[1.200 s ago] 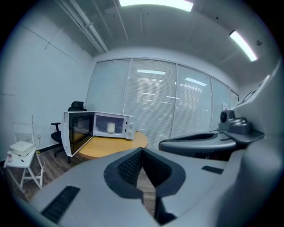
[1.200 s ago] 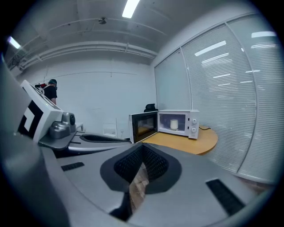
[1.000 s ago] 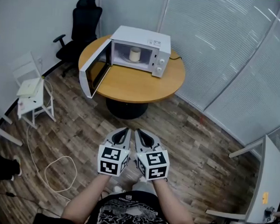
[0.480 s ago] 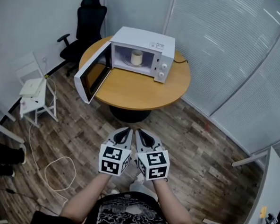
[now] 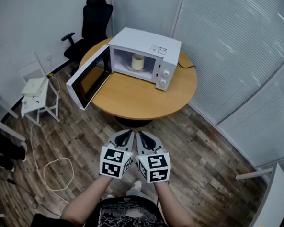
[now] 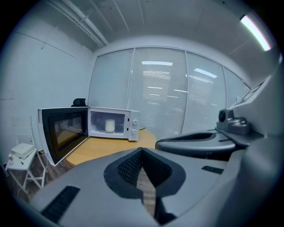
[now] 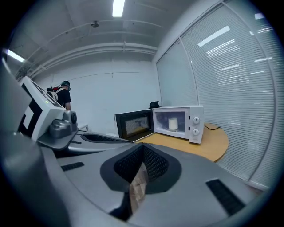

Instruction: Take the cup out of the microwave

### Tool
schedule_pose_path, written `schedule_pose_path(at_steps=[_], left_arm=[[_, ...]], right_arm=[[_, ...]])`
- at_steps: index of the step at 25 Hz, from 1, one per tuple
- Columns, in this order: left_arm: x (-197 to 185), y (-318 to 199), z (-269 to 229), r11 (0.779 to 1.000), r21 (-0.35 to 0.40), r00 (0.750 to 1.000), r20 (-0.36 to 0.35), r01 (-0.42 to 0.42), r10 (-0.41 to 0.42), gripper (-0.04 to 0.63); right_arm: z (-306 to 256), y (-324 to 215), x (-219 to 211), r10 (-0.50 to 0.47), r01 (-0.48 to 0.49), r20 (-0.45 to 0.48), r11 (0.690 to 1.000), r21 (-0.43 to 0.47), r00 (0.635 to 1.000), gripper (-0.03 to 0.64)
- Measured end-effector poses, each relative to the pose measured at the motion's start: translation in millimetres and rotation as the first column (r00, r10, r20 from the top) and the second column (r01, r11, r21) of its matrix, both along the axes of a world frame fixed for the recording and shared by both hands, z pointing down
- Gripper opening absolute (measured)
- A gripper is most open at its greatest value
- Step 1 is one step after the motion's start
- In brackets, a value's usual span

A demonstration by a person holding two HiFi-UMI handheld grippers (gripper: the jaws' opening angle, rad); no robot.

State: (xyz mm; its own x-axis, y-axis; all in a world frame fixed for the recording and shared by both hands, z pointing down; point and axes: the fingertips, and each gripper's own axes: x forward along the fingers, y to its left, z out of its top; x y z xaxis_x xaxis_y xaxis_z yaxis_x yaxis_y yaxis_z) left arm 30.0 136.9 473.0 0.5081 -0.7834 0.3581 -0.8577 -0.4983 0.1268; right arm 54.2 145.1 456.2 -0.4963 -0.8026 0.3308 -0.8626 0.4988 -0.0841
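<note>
A pale cup (image 5: 137, 62) stands upright inside the white microwave (image 5: 153, 45), whose door (image 5: 86, 81) hangs wide open to the left. The microwave sits on a round wooden table (image 5: 143, 96). My left gripper (image 5: 126, 133) and right gripper (image 5: 141, 135) are held side by side over the wooden floor, well short of the table, both shut and empty. The left gripper view shows the cup (image 6: 109, 126) far beyond the closed jaws of the left gripper (image 6: 142, 153). In the right gripper view the cup (image 7: 173, 123) is equally distant past the right gripper (image 7: 143, 148).
A black office chair (image 5: 92, 21) stands behind the table. At the left is a white folding chair (image 5: 37, 92) with a book on it. A white cable (image 5: 57, 170) loops on the floor. Glass walls with blinds (image 5: 232, 54) close the right side.
The table and microwave have come nearer and slid lower in the head view as both grippers are carried towards them, still side by side and shut.
</note>
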Motion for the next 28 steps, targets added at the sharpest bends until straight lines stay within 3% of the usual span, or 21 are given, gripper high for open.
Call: schedule_pose_path(at_steps=[12,28], left_arm=[[29,-32,-1,0.999,-0.003,0.999,0.013,0.043,-0.043,0.009],[10,-94,4,1.0,-0.005,1.0,-0.018,0.008,-0.008,0.009]], right_arm=[[0,-33,29,-0.044,0.044,0.014,0.999,0.0,0.999,0.015],[3,-93,11,-0.01,0.01,-0.011,1.0,0.0,1.0,0.015]])
